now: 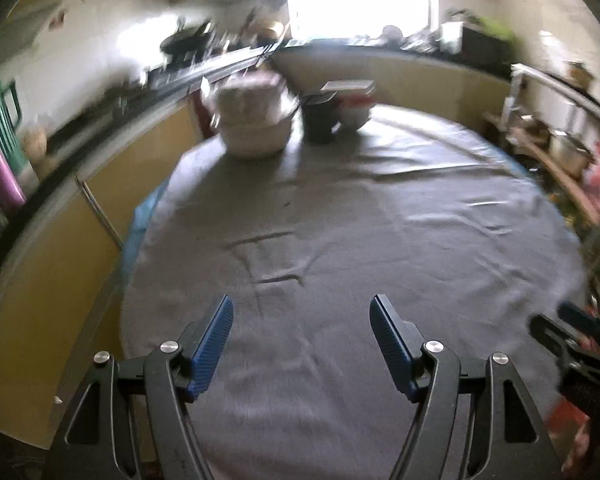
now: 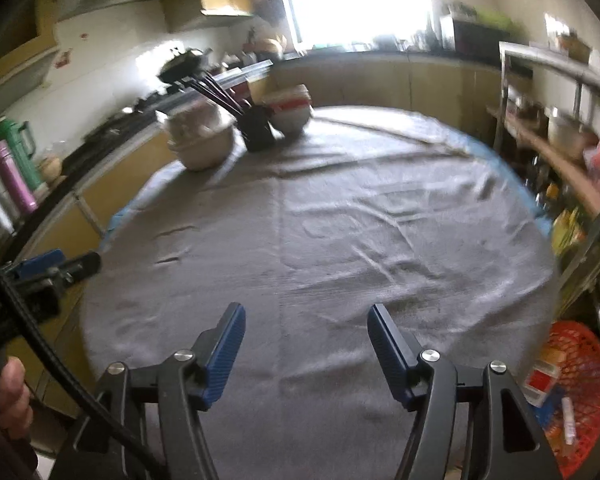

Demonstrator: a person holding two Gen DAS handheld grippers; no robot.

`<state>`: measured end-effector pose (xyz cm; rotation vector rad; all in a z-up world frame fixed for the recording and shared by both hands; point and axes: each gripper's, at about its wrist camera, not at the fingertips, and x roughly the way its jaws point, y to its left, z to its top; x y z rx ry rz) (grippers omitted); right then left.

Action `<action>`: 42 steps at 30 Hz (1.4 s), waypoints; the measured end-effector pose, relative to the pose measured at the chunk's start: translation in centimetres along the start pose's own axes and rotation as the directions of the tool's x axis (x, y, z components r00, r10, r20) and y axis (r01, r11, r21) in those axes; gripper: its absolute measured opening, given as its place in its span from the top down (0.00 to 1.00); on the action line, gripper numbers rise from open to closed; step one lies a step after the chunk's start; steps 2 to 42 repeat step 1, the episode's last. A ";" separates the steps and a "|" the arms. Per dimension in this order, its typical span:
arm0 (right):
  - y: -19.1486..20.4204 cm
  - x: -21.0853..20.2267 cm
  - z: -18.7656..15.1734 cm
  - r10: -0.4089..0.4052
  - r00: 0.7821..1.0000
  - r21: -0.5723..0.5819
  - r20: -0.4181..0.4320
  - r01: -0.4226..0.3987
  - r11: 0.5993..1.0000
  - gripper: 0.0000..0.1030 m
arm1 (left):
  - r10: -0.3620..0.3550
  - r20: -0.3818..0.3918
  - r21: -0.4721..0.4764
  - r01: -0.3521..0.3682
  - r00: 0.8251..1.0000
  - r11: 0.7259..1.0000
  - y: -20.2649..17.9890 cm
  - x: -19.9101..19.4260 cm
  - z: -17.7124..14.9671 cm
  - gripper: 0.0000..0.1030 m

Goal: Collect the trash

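Note:
My left gripper (image 1: 302, 308) is open and empty above the near part of a round table covered with a grey cloth (image 1: 360, 216). My right gripper (image 2: 306, 316) is open and empty above the same cloth (image 2: 360, 220). A red mesh basket (image 2: 580, 384) with packets and a small tube in it stands low at the table's right side. The left gripper also shows at the left edge of the right wrist view (image 2: 56, 268). The right gripper shows at the right edge of the left wrist view (image 1: 572, 328). No loose trash shows on the cloth.
At the table's far side stand stacked beige bowls (image 1: 256, 124), a black utensil holder (image 1: 320, 120) and a covered bowl (image 1: 354, 110). Yellow cabinets (image 1: 60, 240) with a counter run along the left and back. A cluttered shelf rack (image 2: 560, 152) stands at the right.

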<state>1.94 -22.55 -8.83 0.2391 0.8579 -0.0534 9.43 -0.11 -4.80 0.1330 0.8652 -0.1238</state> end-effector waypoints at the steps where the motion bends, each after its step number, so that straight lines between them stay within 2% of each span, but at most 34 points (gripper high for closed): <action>1: -0.6 1.7 0.4 -0.018 1.000 0.014 -0.017 0.018 1.000 0.35 | -0.003 -0.044 -0.033 0.001 0.999 0.999 0.6 2.6 0.6 0.31; 42: -0.6 1.7 0.4 -0.018 1.000 0.014 -0.017 0.018 1.000 0.35 | -0.003 -0.044 -0.033 0.001 0.999 0.999 0.6 2.6 0.6 0.31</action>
